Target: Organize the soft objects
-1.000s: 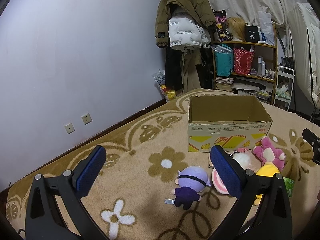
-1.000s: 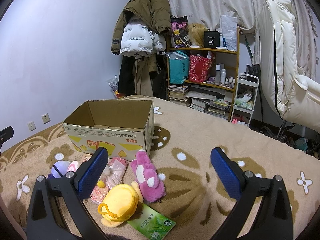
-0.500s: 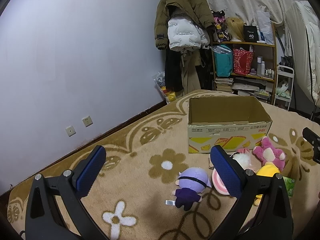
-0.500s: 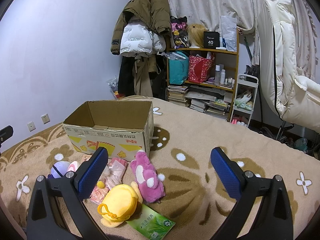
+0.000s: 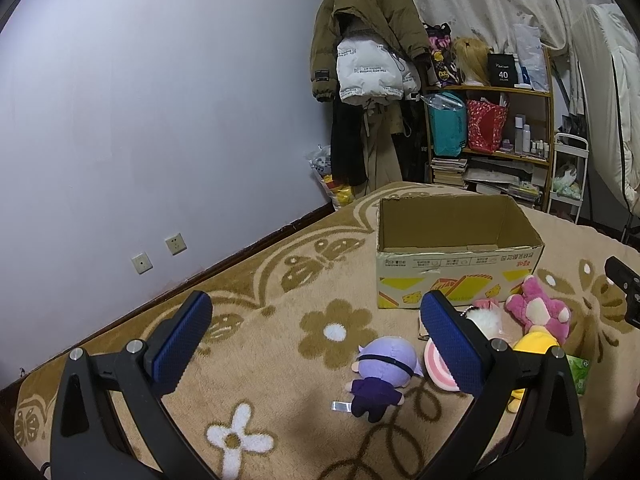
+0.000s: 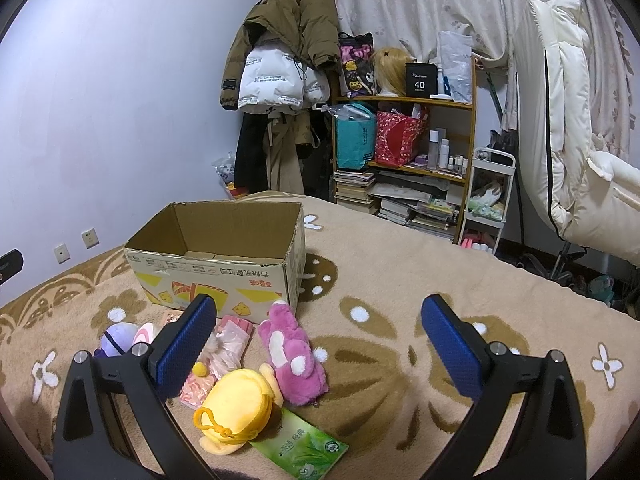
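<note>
An open cardboard box (image 5: 456,264) (image 6: 216,268) stands on a beige flowered blanket. In front of it lie soft toys: a purple-haired doll (image 5: 380,372) (image 6: 116,338), a pink plush (image 5: 536,314) (image 6: 292,356), a yellow plush (image 6: 240,404) (image 5: 532,344), a pink-white striped piece (image 5: 438,370) and pink packets (image 6: 228,338). My left gripper (image 5: 316,344) is open and empty, above the blanket left of the toys. My right gripper (image 6: 320,348) is open and empty, above the pink plush.
A green tissue pack (image 6: 300,444) lies by the yellow plush. Behind the box stand a coat rack with jackets (image 6: 280,52), a wooden shelf (image 6: 404,152) with bags and books, a small white cart (image 6: 486,196) and a white padded chair (image 6: 572,128).
The left wrist view has drifted very slightly; the wall sockets sit a little higher and to the right. The right gripper and the toys have not moved.
</note>
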